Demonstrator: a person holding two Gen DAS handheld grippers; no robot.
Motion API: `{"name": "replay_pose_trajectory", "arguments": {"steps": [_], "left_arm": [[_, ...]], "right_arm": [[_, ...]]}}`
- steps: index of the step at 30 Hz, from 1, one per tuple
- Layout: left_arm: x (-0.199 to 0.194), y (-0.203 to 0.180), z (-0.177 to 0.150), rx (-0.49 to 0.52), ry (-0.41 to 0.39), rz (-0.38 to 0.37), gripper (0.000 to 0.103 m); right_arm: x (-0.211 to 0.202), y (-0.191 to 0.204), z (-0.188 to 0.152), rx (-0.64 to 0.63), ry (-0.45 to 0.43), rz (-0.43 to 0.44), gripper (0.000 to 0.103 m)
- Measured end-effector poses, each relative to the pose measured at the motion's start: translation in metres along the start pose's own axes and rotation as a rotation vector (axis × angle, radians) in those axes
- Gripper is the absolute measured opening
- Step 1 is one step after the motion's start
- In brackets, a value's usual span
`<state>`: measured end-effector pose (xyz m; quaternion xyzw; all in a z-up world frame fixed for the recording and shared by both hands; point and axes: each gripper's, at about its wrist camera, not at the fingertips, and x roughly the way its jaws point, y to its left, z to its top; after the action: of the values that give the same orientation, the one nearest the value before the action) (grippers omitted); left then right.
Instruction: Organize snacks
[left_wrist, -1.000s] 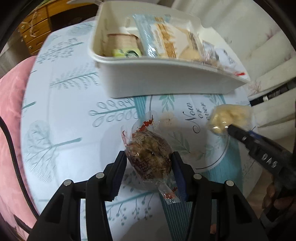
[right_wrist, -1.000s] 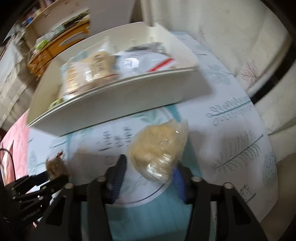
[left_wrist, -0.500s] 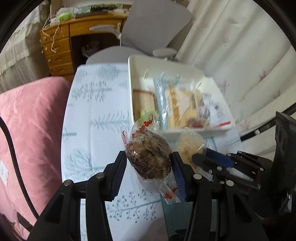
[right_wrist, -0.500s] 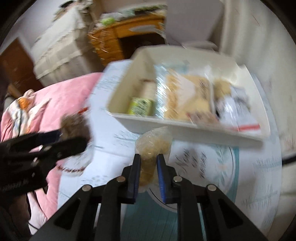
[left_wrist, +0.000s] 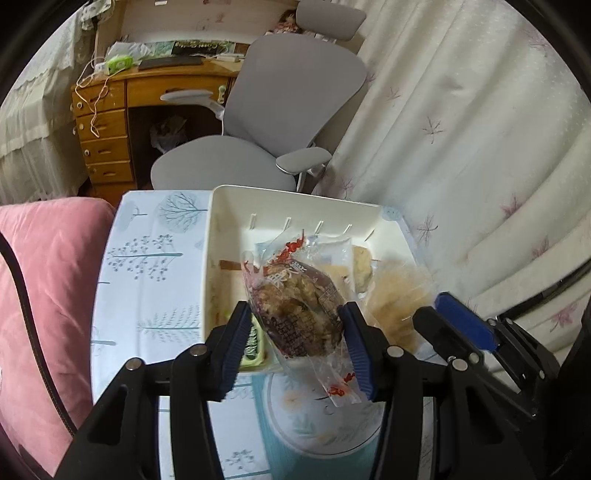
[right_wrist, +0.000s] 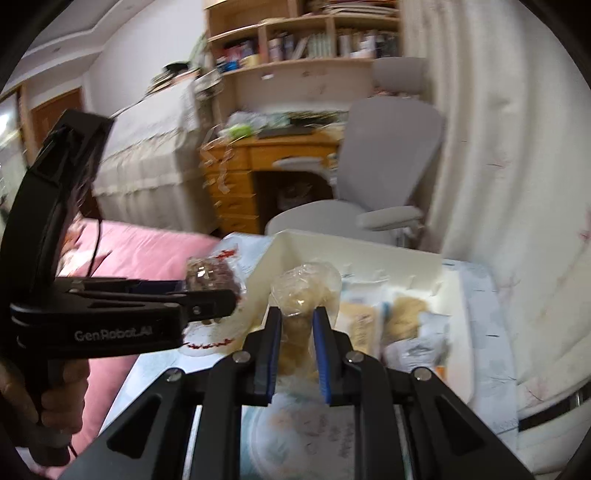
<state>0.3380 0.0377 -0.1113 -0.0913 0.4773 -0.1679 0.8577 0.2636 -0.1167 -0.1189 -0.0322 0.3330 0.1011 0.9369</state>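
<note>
A small table covered with a pale tree-printed cloth was seen below and ahead of the gripper. A white tray was set on it, ahead, with packets inside.

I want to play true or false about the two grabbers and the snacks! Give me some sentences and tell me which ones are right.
1. The left gripper is clamped on a dark brown snack in a clear wrapper. True.
2. The right gripper is empty. False: its pads squeeze a pale yellow snack bag.
3. The white bin already has snacks in it. True: several packets lie inside.
4. Both held snacks lie on the tablecloth. False: both are lifted up, in front of the bin.
5. The office chair behind the table is bright red. False: it is grey.
</note>
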Motion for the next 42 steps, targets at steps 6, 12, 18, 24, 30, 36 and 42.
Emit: {"name": "replay_pose_trajectory", "arguments": {"steps": [6, 12, 18, 24, 30, 36, 42], "left_arm": [[-0.002, -0.022, 0.004, -0.063, 0.026, 0.011, 0.075], [-0.014, -0.038, -0.02, -0.144, 0.032, 0.09, 0.082], [-0.014, -0.053, -0.066, -0.194, 0.093, 0.171, 0.086], [-0.017, -0.072, -0.111, -0.195, 0.174, 0.218, 0.095], [-0.043, -0.103, -0.128, -0.085, 0.176, 0.257, 0.101], [-0.089, -0.13, -0.116, -0.004, 0.122, 0.232, 0.102], [-0.137, -0.15, -0.107, 0.011, 0.04, 0.198, 0.102]], "right_arm": [[-0.002, -0.042, 0.006, 0.092, 0.007, -0.058, 0.067], [-0.012, -0.075, -0.01, 0.138, 0.07, -0.02, 0.074], [-0.024, -0.109, -0.045, 0.176, 0.184, 0.004, 0.087], [-0.037, -0.123, -0.08, 0.133, 0.307, 0.016, 0.093], [-0.056, -0.127, -0.1, 0.173, 0.496, 0.138, 0.099], [-0.116, -0.108, -0.076, 0.1, 0.37, 0.144, 0.103], [-0.172, -0.094, -0.047, 0.124, 0.269, 0.134, 0.103]]}}
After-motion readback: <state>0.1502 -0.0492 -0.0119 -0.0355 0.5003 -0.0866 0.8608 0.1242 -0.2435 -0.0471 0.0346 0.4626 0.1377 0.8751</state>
